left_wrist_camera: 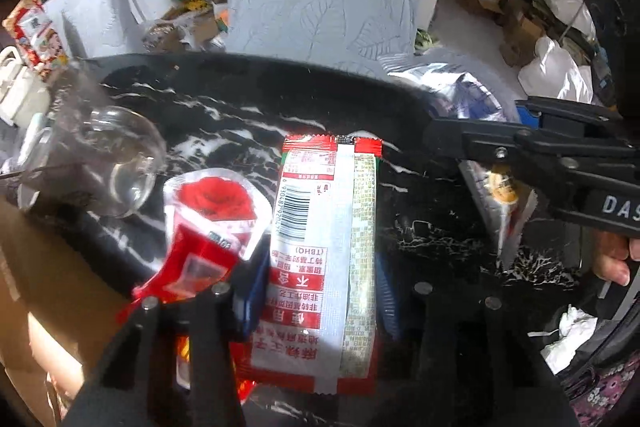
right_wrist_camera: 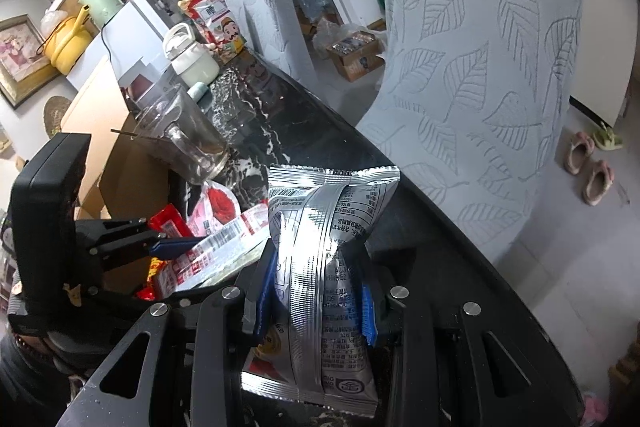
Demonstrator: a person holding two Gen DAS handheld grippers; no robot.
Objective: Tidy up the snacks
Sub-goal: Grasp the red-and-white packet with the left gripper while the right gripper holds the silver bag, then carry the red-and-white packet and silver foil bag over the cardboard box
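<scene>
Readable text: the red packet shows its back, with a barcode, white Chinese print on red bands and "(TBHQ)". It's a flat, glossy plastic pack with a white seam strip and a gold patterned band, and the left gripper has its blue pads pressed on both sides of it over the black marbled table. The right gripper is pinched on a crinkly silver foil bag, squeezed at the waist, small print too fine to read. A rose-printed packet lies beside the red one, near a clear glass.
</scene>
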